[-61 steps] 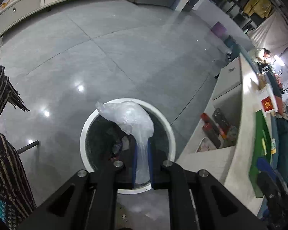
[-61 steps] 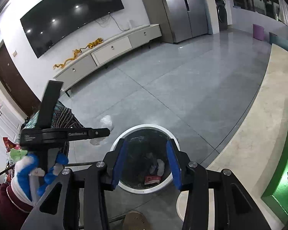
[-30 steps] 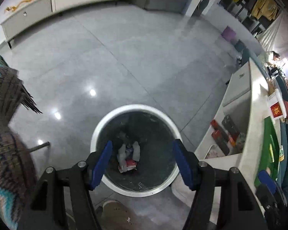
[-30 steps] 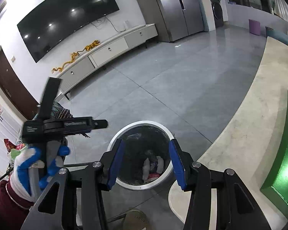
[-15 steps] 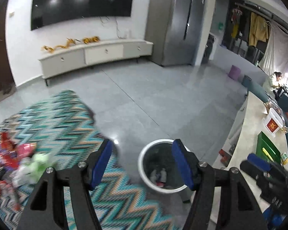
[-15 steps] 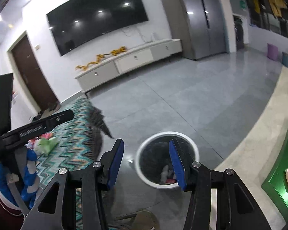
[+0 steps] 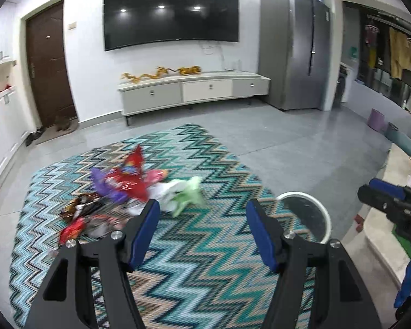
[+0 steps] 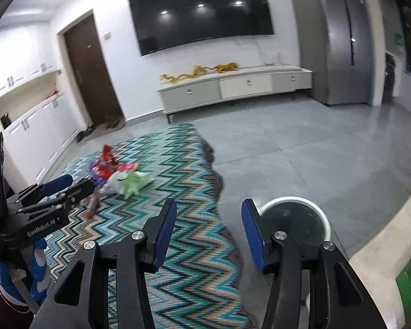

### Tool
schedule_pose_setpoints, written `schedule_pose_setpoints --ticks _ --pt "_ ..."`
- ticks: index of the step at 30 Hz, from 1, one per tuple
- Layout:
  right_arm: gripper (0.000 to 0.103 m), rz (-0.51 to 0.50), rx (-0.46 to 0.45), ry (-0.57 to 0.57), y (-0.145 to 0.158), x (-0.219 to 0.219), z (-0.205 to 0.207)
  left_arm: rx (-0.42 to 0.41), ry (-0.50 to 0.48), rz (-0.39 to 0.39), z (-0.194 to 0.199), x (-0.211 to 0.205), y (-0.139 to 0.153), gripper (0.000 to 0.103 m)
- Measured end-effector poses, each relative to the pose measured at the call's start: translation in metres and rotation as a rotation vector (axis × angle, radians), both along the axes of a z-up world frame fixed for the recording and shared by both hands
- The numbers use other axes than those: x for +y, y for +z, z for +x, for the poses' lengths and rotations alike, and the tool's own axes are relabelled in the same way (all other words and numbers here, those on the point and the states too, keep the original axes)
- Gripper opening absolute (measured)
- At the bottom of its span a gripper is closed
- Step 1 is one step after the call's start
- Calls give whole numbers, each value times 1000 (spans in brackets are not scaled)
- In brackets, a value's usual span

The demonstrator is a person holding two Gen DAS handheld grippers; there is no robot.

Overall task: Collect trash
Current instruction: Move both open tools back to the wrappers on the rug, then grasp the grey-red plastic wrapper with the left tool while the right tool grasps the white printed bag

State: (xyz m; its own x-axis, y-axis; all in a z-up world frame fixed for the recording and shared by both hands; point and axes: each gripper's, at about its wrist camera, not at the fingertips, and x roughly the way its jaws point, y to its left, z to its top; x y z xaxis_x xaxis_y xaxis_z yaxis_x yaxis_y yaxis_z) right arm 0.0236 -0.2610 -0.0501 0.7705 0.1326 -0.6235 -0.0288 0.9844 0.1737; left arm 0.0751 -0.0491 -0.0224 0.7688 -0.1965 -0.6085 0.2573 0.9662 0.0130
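Nearest the bin (image 7: 304,213), the left gripper (image 7: 202,229) is seen with its jaws spread wide and nothing between them. A second ago it was held directly over the bin's mouth; two seconds ago a clear plastic bag was pinched there. That bag is judged to have been dropped in, so one piece is counted as collected. The gripper has since been swung away from the bin and out over the zigzag rug (image 7: 194,268). The right gripper (image 8: 208,229) is likewise spread and empty, and has been lifted from above the bin to a level view, with the bin (image 8: 296,219) just beyond its right finger.

Left of the bin and farther off, the remaining trash pile (image 7: 128,186) lies on the rug: red and purple wrappers with a pale green bag (image 7: 189,194) on the side facing the bin. Blur hides finer detail.

The rug's frayed edge (image 8: 215,170) runs close beside the bin; a snag there is judged possible. Between bin and pile only flat rug is seen. Beyond the bin, bare grey floor (image 8: 301,150) stretches to the TV cabinet (image 8: 235,86). On the bin's far side from the pile, a pale counter edge (image 8: 383,235) stands close.
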Motion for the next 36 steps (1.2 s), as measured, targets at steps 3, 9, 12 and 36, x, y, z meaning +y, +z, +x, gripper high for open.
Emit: schedule_pose_setpoints --ticks 3,9,12,36 --pt "49 -8 2 20 0 17 0 -4 17 -14 -5 16 -2 64" --pt "49 -33 25 62 -3 45 10 -17 54 -24 -4 37 -10 64" --pt "49 -38 36 87 -6 54 15 -12 74 -25 -1 47 -14 64" --pt "49 -109 91 387 -44 160 113 118 135 -65 41 113 -64 64"
